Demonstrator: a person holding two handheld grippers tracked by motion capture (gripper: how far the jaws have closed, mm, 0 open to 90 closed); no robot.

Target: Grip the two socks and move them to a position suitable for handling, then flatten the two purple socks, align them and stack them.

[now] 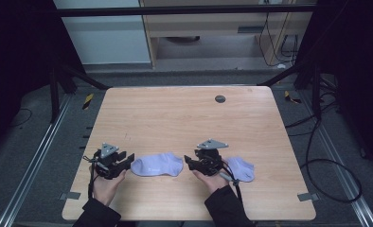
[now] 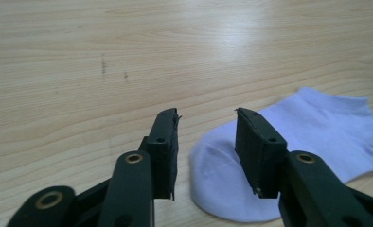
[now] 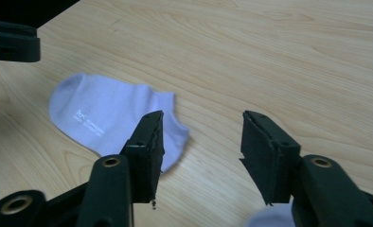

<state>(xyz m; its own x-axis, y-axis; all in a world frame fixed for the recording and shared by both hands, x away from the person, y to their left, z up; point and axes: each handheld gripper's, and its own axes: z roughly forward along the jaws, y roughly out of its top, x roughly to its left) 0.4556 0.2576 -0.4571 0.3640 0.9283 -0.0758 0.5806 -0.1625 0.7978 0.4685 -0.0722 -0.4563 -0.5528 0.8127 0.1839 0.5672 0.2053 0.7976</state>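
Two pale lilac ankle socks lie flat near the front of the wooden table (image 1: 184, 118). One sock (image 1: 157, 164) (image 2: 317, 127) (image 3: 99, 116) rests between the two grippers. The other sock (image 1: 241, 169) lies to the right of the right hand, and a corner of it (image 3: 270, 218) peeks in under the right jaws. My left gripper (image 1: 129, 159) (image 2: 207, 113) is open, low over the table, its jaws at the toe end of the middle sock. My right gripper (image 1: 189, 162) (image 3: 202, 114) points left, open, just short of that sock's cuff end. Neither holds anything.
A dark round grommet (image 1: 220, 99) sits in the table's far half. The bare wood stretches behind the socks. Cables (image 1: 317, 161) loop on the floor to the right, and black frame legs (image 1: 57, 90) stand at the far corners.
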